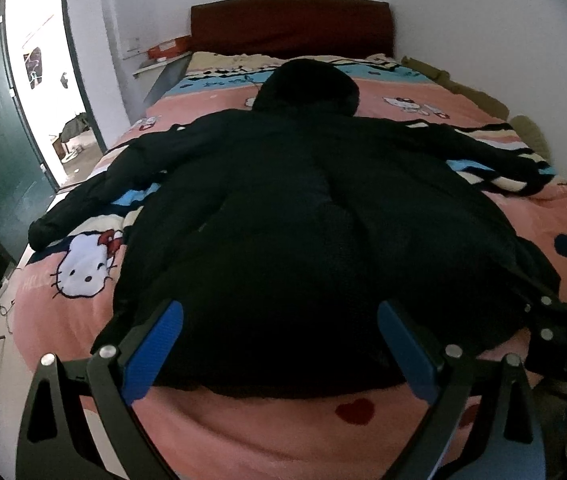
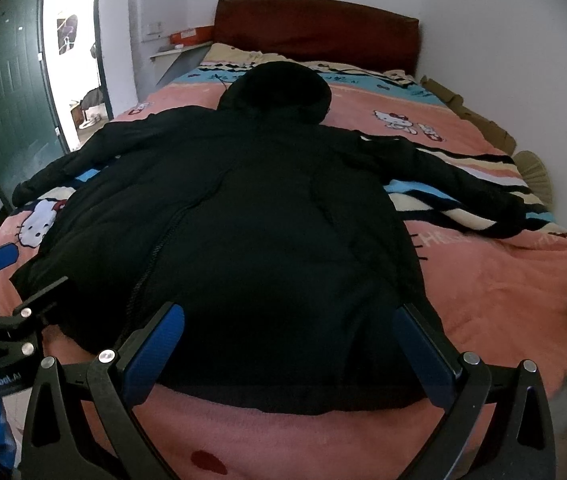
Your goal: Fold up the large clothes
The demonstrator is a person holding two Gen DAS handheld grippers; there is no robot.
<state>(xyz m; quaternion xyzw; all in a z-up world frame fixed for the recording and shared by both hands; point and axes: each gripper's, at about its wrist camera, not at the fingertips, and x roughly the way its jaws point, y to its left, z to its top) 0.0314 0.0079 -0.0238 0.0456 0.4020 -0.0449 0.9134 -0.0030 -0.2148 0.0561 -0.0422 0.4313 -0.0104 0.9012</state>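
The black hooded coat point(image 1: 283, 208) lies spread flat on the bed point(image 1: 483, 104), sleeves out to both sides and hood toward the headboard, so by my judgement no fold is made yet. The left gripper point(image 1: 279, 344) and right gripper point(image 2: 289, 350) hover at its hem, fingers wide and empty. Left to right, the readable writing: "GenRobot.AI" on the left gripper's body, then part of "HELLO" on the pink blanket point(image 2: 503, 280).

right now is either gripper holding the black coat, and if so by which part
Nothing is held. The left gripper and right gripper are both open, hovering at the hem of the black coat.
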